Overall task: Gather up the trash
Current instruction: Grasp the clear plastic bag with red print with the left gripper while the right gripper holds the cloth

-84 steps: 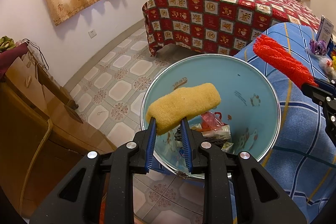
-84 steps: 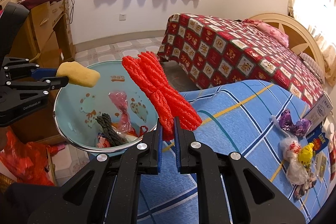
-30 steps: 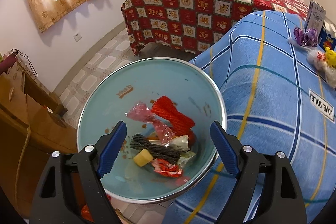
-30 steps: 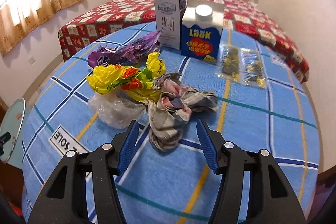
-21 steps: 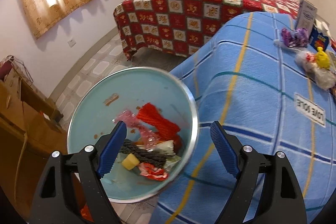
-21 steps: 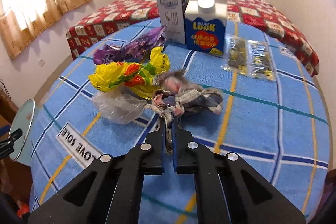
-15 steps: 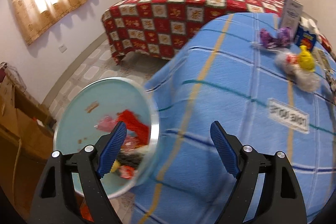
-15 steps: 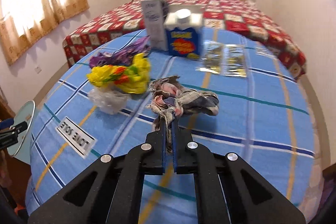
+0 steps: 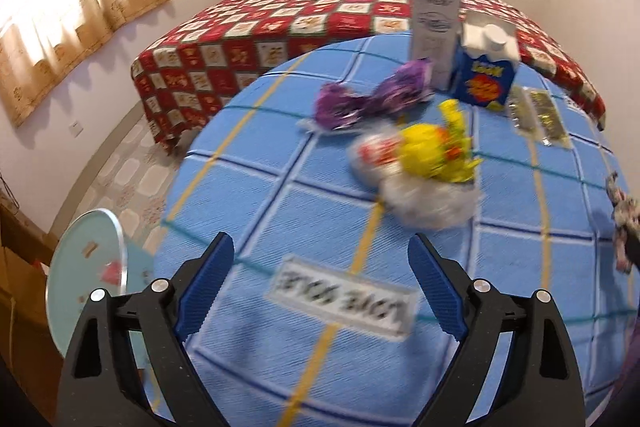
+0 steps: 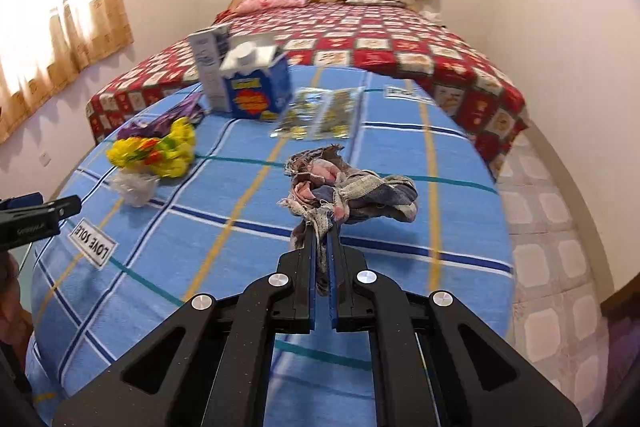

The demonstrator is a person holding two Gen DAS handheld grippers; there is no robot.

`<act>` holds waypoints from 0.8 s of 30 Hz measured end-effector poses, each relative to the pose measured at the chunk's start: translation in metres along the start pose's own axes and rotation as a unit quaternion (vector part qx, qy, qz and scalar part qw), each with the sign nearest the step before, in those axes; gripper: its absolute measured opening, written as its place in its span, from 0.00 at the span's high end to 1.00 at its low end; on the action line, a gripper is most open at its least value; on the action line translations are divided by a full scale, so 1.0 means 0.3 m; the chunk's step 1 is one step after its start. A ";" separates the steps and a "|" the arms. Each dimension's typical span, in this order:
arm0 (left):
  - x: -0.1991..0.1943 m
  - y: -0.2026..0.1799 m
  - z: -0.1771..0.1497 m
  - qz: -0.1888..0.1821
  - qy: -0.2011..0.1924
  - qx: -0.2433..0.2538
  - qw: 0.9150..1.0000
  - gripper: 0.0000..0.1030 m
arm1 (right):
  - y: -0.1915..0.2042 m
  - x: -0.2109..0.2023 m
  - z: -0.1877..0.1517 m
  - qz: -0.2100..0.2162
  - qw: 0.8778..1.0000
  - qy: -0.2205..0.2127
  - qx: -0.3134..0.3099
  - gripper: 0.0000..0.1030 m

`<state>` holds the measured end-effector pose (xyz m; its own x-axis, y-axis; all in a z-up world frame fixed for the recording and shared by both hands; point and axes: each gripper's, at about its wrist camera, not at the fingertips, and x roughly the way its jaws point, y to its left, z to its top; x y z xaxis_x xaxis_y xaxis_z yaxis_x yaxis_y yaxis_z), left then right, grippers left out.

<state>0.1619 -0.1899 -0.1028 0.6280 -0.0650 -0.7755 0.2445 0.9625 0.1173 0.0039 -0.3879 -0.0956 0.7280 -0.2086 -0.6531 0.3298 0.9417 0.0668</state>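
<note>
The right gripper (image 10: 321, 227), clamped on the crumpled rag (image 10: 352, 187) lifted over the blue checked tablecloth (image 10: 240, 227), should carry it leftward to the basin (image 9: 86, 267) without snagging, while the left gripper (image 9: 320, 267), spread wide and empty, faces the yellow wrapper (image 9: 434, 155).

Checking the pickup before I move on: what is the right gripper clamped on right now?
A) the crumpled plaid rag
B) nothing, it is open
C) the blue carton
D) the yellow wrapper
A: the right gripper has its jaws shut on a fold of the crumpled plaid rag.
</note>
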 end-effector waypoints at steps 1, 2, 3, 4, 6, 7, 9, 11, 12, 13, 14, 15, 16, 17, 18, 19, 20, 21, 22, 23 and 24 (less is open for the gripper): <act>0.005 -0.031 0.015 -0.002 0.001 0.000 1.000 0.15 | -0.008 0.000 0.000 -0.001 1.000 -0.001 0.001 0.95; 0.009 -0.046 0.024 -0.003 0.000 -0.001 1.000 0.15 | -0.015 -0.001 -0.001 -0.003 1.000 -0.003 0.002 0.95; 0.009 -0.060 0.027 -0.003 0.000 -0.003 1.000 0.15 | -0.024 -0.002 0.000 -0.003 1.000 -0.005 0.004 0.95; 0.014 -0.077 0.035 -0.004 0.002 -0.005 1.000 0.14 | -0.031 -0.003 0.000 -0.006 1.000 -0.008 0.005 0.95; 0.023 -0.106 0.045 -0.008 0.006 -0.009 1.000 0.14 | -0.042 0.001 0.000 -0.007 1.000 -0.011 0.007 0.95; 0.030 -0.118 0.048 -0.007 0.006 -0.010 1.000 0.13 | -0.049 0.005 -0.001 -0.005 1.000 -0.010 0.011 0.95; 0.043 -0.141 0.052 -0.008 0.011 -0.012 1.000 0.12 | -0.054 0.010 0.000 -0.003 1.000 -0.010 0.012 0.95; 0.060 -0.154 0.051 -0.007 0.016 -0.013 1.000 0.12 | -0.040 0.013 -0.002 -0.001 1.000 -0.011 0.003 0.95; 0.073 -0.160 0.050 -0.005 0.019 -0.012 1.000 0.12 | -0.032 0.014 -0.004 0.003 1.000 -0.010 0.000 0.95; 0.083 -0.163 0.048 -0.002 0.022 -0.010 1.000 0.12 | -0.027 0.013 -0.004 0.005 1.000 -0.010 -0.001 0.95; 0.098 -0.157 0.045 0.003 0.029 -0.007 1.000 0.12 | -0.020 0.010 -0.006 0.007 1.000 -0.011 -0.003 0.95; 0.110 -0.141 0.037 0.005 0.036 -0.007 0.999 0.12 | -0.014 0.006 -0.006 0.009 1.000 -0.012 -0.006 0.95; 0.114 -0.121 0.028 0.007 0.042 -0.006 0.999 0.12 | -0.009 0.004 -0.008 0.009 1.000 -0.013 -0.007 0.95; 0.113 -0.102 0.018 0.011 0.043 -0.002 0.999 0.12 | -0.005 -0.001 -0.010 0.011 1.000 -0.016 -0.008 0.95; 0.108 -0.084 0.006 0.015 0.042 0.004 0.999 0.11 | 0.001 -0.006 -0.013 0.012 1.000 -0.018 -0.010 0.95; 0.099 -0.055 -0.008 0.024 0.037 0.014 0.999 0.11 | 0.008 -0.006 -0.014 0.014 1.000 -0.019 -0.011 0.95; 0.091 -0.017 -0.022 0.036 0.034 0.019 0.999 0.11 | 0.015 -0.006 -0.017 0.018 1.000 -0.019 -0.011 0.95; 0.086 0.027 -0.034 0.044 0.033 0.017 0.998 0.11 | 0.022 -0.007 -0.018 0.020 1.000 -0.019 -0.012 0.95; 0.085 0.057 -0.039 0.049 0.034 0.015 0.998 0.11 | 0.037 -0.005 -0.024 0.023 0.999 -0.019 -0.015 0.94; 0.083 0.096 -0.046 0.056 0.034 0.011 0.998 0.11 | 0.049 -0.002 -0.028 0.026 0.999 -0.018 -0.017 0.94; 0.081 0.135 -0.052 0.064 0.033 0.007 0.997 0.11 | 0.061 0.002 -0.032 0.029 0.999 -0.016 -0.019 0.94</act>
<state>0.1756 -0.1483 -0.1264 0.6047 0.0764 -0.7928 0.1759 0.9580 0.2264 0.0048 -0.3684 -0.1019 0.7643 -0.1619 -0.6242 0.2639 0.9617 0.0738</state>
